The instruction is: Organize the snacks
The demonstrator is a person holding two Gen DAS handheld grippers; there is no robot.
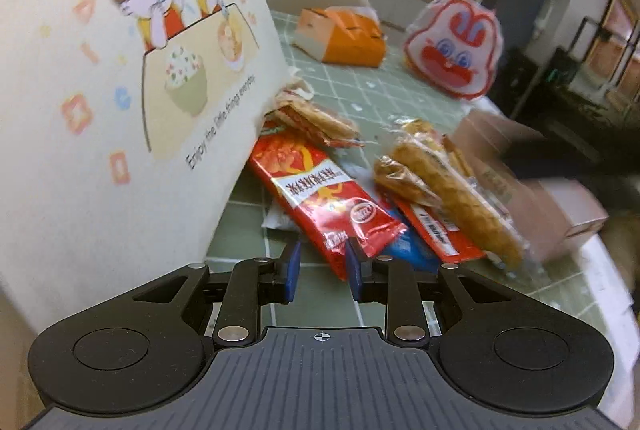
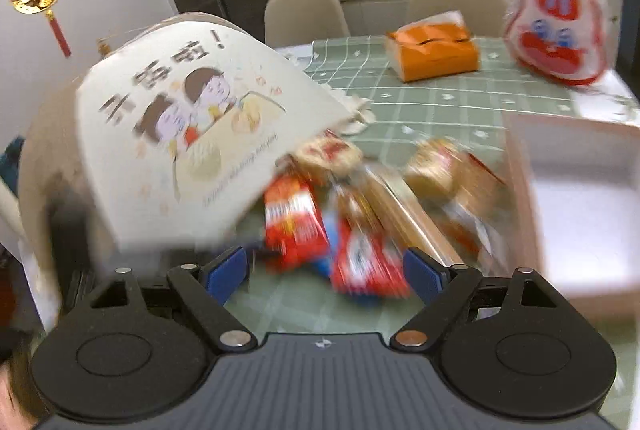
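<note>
Several snack packets (image 1: 336, 197) lie heaped on the bench (image 1: 400, 97) beside a pink box (image 2: 580, 197), probably their destination; both jaws open, gripping nothing

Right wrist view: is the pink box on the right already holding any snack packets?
No. The pink box shows only a bare inside, and the snack packets lie piled on the table beside it.

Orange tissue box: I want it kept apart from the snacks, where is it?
The orange tissue box sits far across the green checked tablecloth, beside the red-and-white rabbit-face bag.
</note>
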